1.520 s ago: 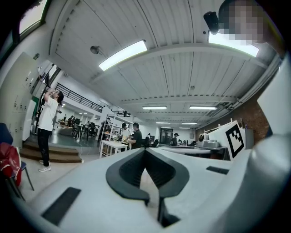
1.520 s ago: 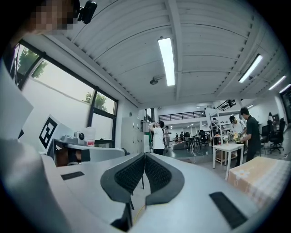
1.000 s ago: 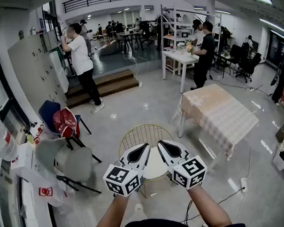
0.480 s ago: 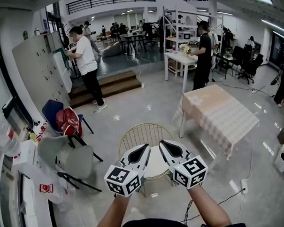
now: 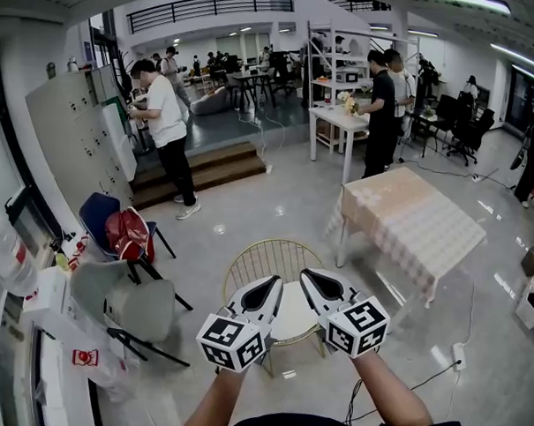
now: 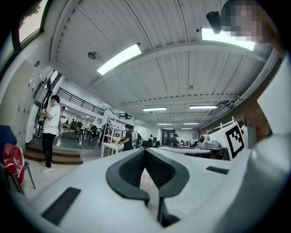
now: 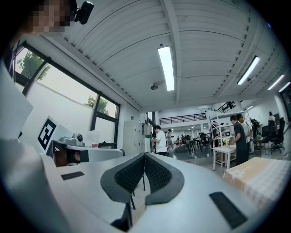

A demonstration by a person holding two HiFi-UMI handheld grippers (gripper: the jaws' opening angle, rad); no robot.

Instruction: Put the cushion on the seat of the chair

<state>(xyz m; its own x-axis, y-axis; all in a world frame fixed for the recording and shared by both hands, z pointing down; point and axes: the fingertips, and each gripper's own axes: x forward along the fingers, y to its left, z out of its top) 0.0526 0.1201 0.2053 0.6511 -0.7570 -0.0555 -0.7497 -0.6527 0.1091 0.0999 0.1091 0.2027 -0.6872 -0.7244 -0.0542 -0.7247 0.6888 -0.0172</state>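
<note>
Head view: you hold the left gripper (image 5: 273, 281) and right gripper (image 5: 307, 276) level, side by side, over the wire chair (image 5: 265, 256) near you. The white cushion (image 5: 295, 317) lies on its seat, showing between them.
Left gripper view: the left gripper's (image 6: 144, 150) fingers are pressed together, nothing between.
Right gripper view: the right gripper's (image 7: 145, 154) fingers are also together and empty, with a table (image 7: 261, 177) to the right.

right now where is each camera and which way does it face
Head view: on the person's head, steeply down at the wire chair; forearms, left tongs, right tongs show.
Left gripper view: on the left tongs, level toward the shelving; shut jaws show.
Right gripper view: on the right tongs, likewise; shut jaws show.
Shared: head and right gripper views show the cloth-covered table.
</note>
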